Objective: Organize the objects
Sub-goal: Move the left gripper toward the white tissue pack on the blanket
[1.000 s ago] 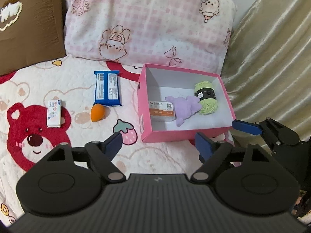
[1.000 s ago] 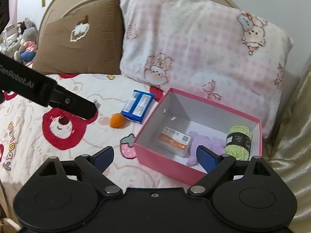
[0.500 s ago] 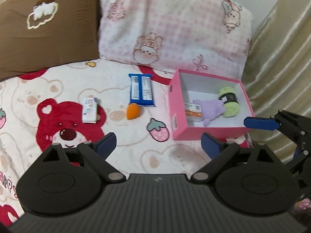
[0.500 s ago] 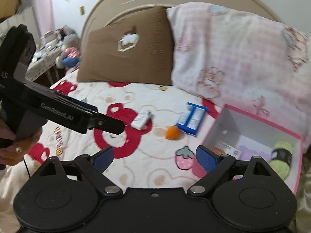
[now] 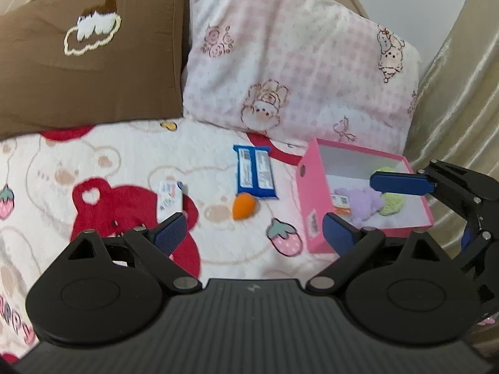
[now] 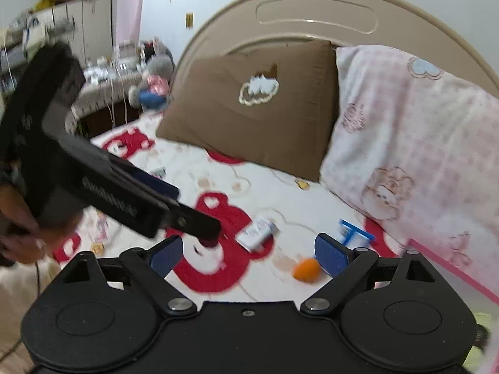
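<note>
The bed [image 5: 131, 168], under a white quilt printed with red bears, carries everything here. A brown pillow [image 5: 90, 50] and a pink checked pillow [image 5: 296, 62] lean at its head. An open pink box [image 5: 307, 199] sits near the pink pillow, holding a purple plush toy [image 5: 363, 202], a green yarn ball [image 5: 393, 201] and a small orange-labelled carton [image 5: 340, 203]. Left of the box lie a blue wrapper pack [image 5: 255, 176], an orange egg-shaped sponge [image 5: 244, 207] just below it, and a small white carton [image 5: 170, 199]. The left hand-held gripper [image 5: 254, 229] and right hand-held gripper [image 6: 248, 254] both hover released, jaws wide, grasping nothing.
</note>
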Tool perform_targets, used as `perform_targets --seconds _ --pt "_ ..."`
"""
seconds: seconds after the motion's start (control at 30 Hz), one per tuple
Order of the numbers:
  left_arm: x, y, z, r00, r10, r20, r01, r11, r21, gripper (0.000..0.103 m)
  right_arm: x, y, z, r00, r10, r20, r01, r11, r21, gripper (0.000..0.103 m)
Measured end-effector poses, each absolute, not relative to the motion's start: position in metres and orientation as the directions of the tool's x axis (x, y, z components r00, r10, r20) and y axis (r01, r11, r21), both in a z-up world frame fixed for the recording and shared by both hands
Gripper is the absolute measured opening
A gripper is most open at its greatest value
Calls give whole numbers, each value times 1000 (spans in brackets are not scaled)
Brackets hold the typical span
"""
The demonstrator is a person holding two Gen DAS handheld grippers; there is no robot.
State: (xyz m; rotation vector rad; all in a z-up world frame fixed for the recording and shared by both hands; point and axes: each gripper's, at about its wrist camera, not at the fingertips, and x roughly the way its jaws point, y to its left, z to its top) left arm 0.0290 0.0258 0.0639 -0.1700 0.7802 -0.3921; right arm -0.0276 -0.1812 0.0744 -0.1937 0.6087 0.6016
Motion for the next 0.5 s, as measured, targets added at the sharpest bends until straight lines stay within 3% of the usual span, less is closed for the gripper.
perform_targets --seconds 0.5 --pt "83 61 6 665 -421 -617 244 903 -353 93 24 -139 3 632 469 -617 -563 825 49 93"
